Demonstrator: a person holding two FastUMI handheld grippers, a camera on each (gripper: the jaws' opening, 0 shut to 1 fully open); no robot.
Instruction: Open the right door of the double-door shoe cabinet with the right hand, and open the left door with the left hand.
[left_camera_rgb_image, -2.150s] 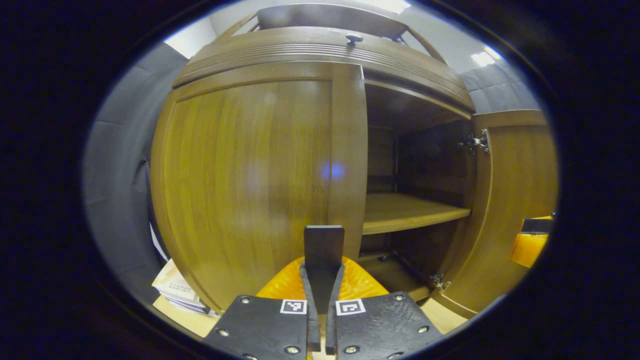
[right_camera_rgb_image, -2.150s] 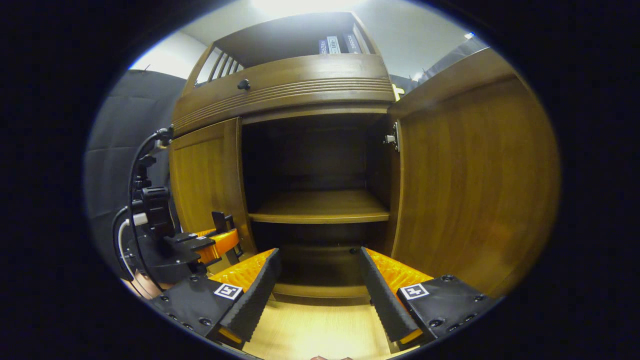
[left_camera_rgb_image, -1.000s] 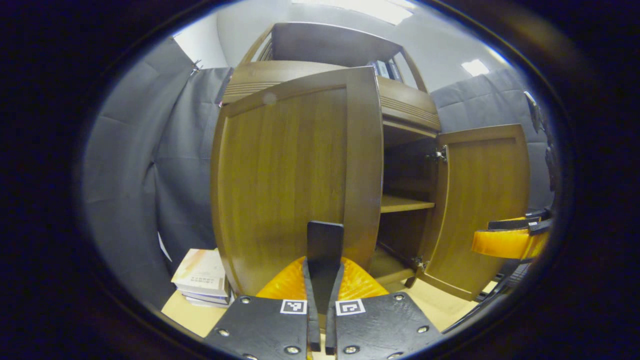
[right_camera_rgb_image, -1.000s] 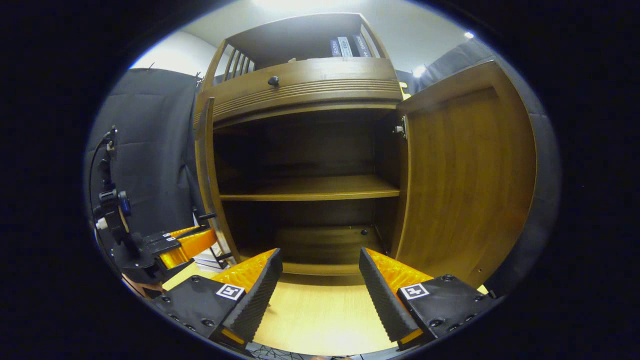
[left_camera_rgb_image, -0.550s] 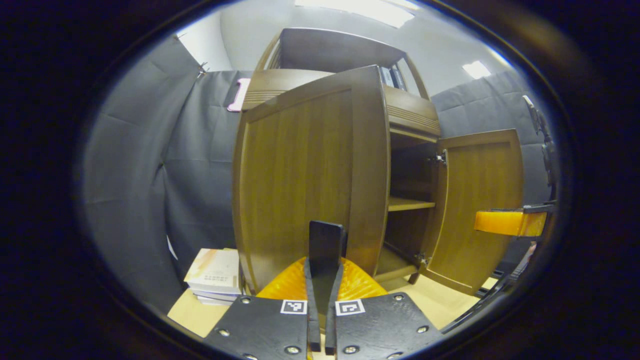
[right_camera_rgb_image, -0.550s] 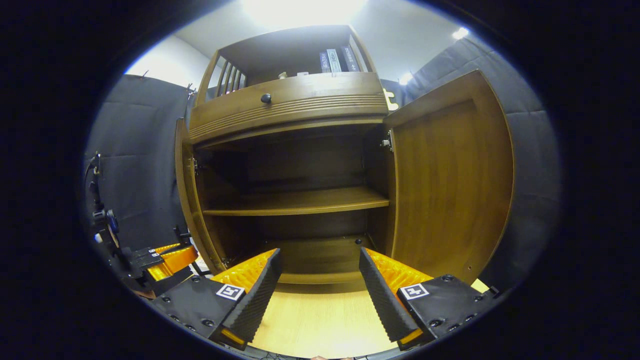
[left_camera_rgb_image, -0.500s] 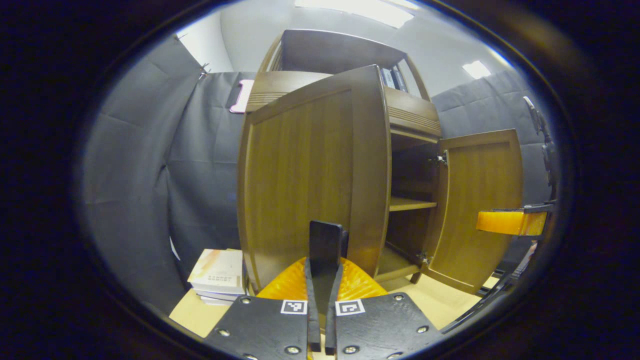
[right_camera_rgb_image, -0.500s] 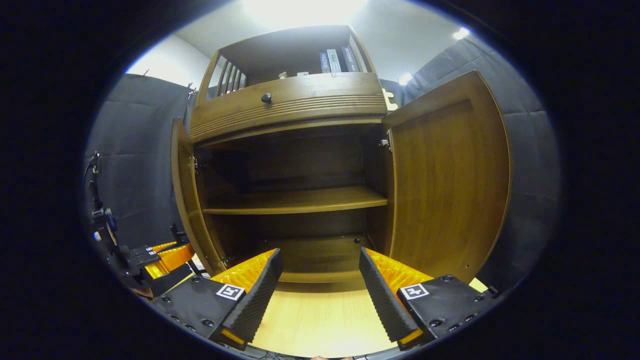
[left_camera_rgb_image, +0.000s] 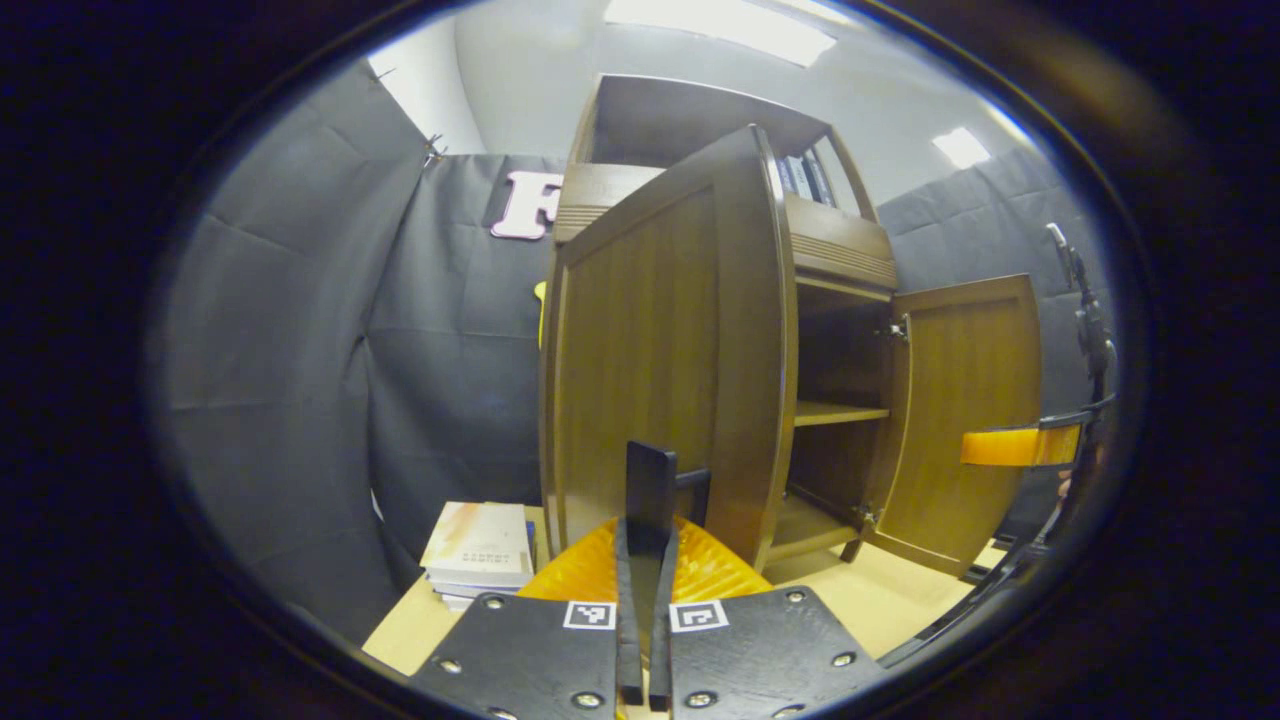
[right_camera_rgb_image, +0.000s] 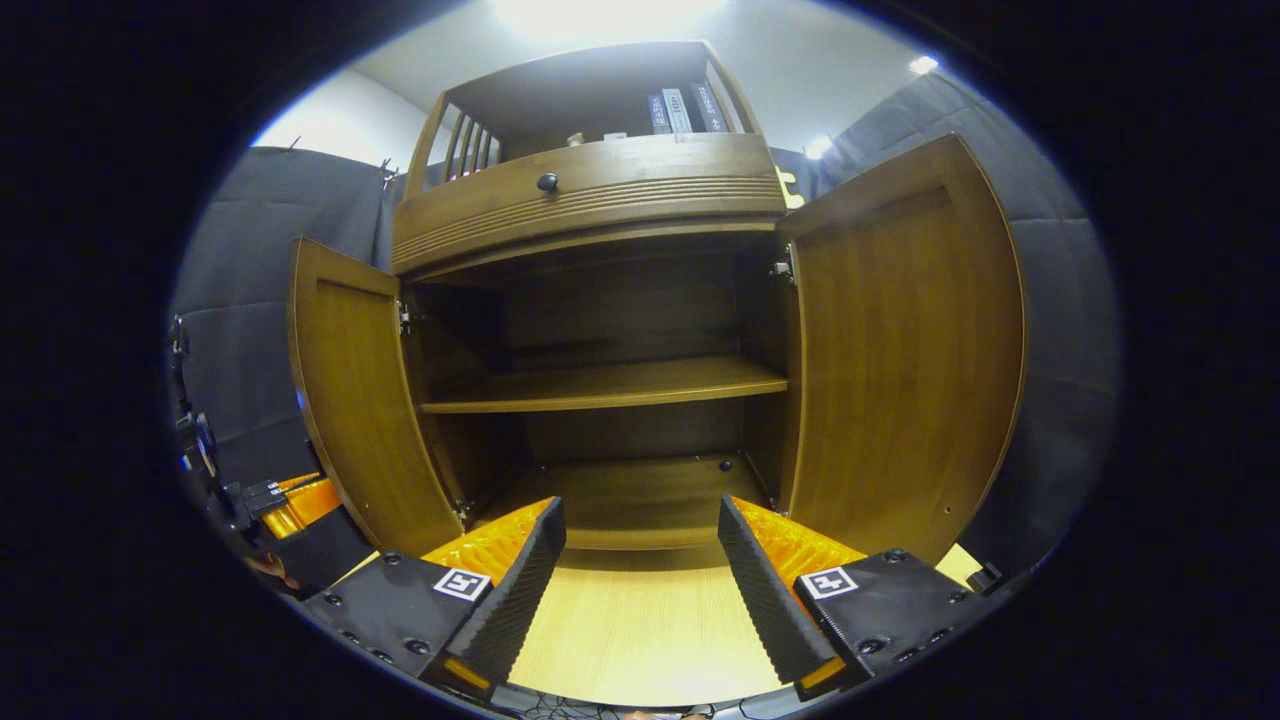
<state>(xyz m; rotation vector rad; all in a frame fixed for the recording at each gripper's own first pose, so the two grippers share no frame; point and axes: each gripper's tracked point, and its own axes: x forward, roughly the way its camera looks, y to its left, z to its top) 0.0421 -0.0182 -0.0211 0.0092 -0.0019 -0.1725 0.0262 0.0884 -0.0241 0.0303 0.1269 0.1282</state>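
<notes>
Shoe cabinet doors both stand open; at the bottom of the left gripper view the left gripper has its fingers pressed together on a dark handle at the free edge of the left door, centre frame; at the bottom of the right gripper view the right gripper is spread apart over the pale floor, holding nothing; the right door fills the right side; books lie stacked at lower left of the left gripper view.

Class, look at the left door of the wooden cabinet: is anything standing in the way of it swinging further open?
Possibly the stack of books on the tabletop beside the brown wooden left door; the left claw is shut on its handle.
</notes>
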